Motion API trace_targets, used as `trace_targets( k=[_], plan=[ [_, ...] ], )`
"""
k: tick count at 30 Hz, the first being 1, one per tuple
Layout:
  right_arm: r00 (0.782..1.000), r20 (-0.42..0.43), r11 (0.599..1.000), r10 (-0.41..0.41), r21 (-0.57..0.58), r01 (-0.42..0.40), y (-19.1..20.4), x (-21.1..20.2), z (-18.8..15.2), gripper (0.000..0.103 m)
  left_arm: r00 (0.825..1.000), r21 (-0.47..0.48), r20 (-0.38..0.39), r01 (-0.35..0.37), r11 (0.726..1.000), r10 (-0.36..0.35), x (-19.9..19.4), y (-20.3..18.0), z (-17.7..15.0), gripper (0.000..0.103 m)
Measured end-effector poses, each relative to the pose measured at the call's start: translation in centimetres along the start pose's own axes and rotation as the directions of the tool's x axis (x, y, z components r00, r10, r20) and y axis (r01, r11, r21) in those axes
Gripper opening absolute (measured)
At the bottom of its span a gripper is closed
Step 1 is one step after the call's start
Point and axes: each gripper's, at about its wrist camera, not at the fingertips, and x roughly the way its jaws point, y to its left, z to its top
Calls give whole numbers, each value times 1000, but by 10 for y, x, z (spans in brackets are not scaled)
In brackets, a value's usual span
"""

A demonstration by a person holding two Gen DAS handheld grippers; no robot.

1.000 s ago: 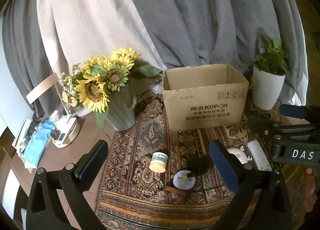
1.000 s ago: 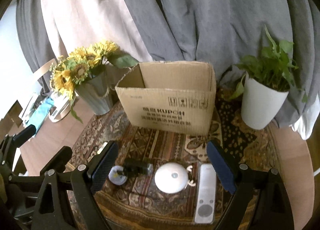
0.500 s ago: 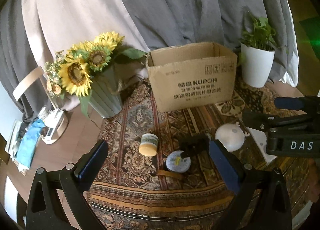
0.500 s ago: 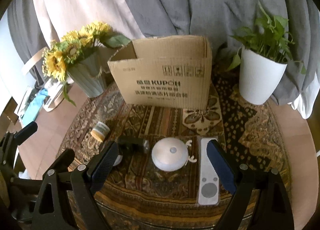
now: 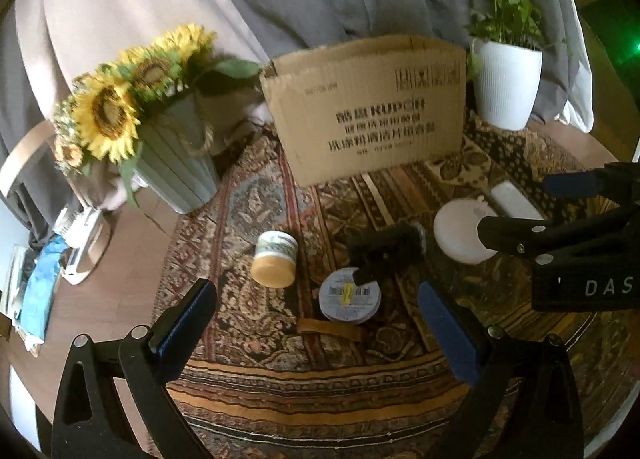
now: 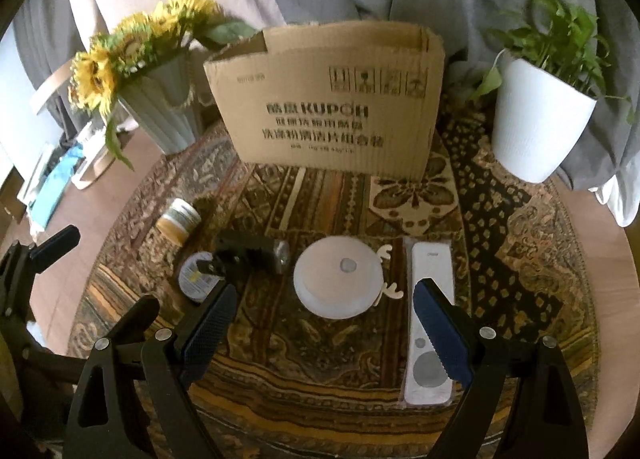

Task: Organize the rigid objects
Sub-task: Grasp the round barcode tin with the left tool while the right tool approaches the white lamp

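We see round white lamp (image 6: 335,283) dead ahead of right gripper (image 6: 324,323) — nearer than left | both grippers spread wide, empty

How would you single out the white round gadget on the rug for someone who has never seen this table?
Start at the cardboard box standing at the back of the patterned rug. In front of it lies a row of small items; the white round gadget sits between the black device and the long white remote. Only it has little cream antlers.
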Motion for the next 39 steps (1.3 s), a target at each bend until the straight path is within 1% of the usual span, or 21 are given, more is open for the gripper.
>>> trace_targets(
  k=[9,16,22,28,30,32,34,36,37,39],
  plan=[
    [997,-71,1000,-2,-1,2,-8,36,-2,91,997,28,-58,42,999,-41,37,-10,-7,102],
    [994,-106,1000,3,-19,-5,-10,57,0,91,992,41,-99,77,996,-72,58,-16,-10,102],
    [991,-134,1000,10,-20,-13,-11,75,2,91,986,23,-131,106,994,-102,73,-16,-13,96],
    [989,-147,999,3,-37,-8,-9,89,4,91,982,11,-149,123,992,-120,84,-15,-15,85],
    [988,-154,999,4,-39,-10,-9,94,5,91,980,3,-153,129,992,-127,87,-13,-15,79],
    [987,-160,999,5,-40,-12,-8,98,6,91,977,-13,-155,145,989,-145,89,-11,-16,77],
    [987,-162,999,3,-42,-10,-7,102,6,91,975,-31,-154,159,987,-162,90,-9,-15,71],
    [987,-161,999,1,-47,-9,-6,104,7,91,973,-37,-150,171,985,-174,91,-8,-15,61],
    [987,-162,999,1,-47,-9,-6,105,7,91,973,-41,-144,179,983,-183,91,-8,-15,57],
    [988,-155,999,0,-49,-7,-5,105,7,90,974,-41,-142,172,984,-176,91,-8,-14,53]
  ],
)
